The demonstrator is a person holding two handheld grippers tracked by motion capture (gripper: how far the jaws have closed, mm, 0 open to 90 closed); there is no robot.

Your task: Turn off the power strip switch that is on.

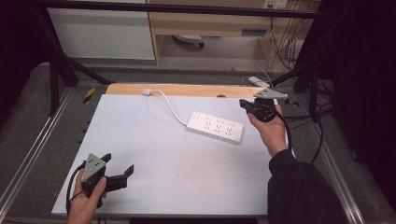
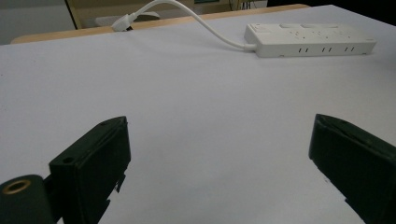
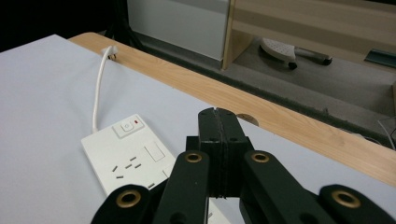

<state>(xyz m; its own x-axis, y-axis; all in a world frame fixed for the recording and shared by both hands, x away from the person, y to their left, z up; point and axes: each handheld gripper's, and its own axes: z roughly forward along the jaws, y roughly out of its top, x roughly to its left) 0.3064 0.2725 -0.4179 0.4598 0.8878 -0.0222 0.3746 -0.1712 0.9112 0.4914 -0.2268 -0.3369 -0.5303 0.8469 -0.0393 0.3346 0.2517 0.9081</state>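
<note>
A white power strip (image 1: 215, 126) with several sockets lies right of the middle of the white table top (image 1: 154, 158); its white cable (image 1: 168, 105) runs back to a plug (image 1: 147, 92) on the wooden strip. The power strip (image 2: 309, 39) lies far ahead in the left gripper view, and the power strip (image 3: 126, 156) sits just below the jaws in the right gripper view. My left gripper (image 1: 119, 168) stands open near the front left corner, nothing between its jaws. My right gripper (image 1: 244, 105) hangs shut and empty above the strip's right end.
A wooden strip (image 1: 187, 90) borders the table's far edge, with a round hole (image 3: 246, 120) in it. Beyond it stand a white cabinet (image 1: 100, 30) and a wooden shelf unit (image 1: 210, 23). Black frame bars (image 1: 56, 70) and loose cables (image 1: 285, 46) flank the table.
</note>
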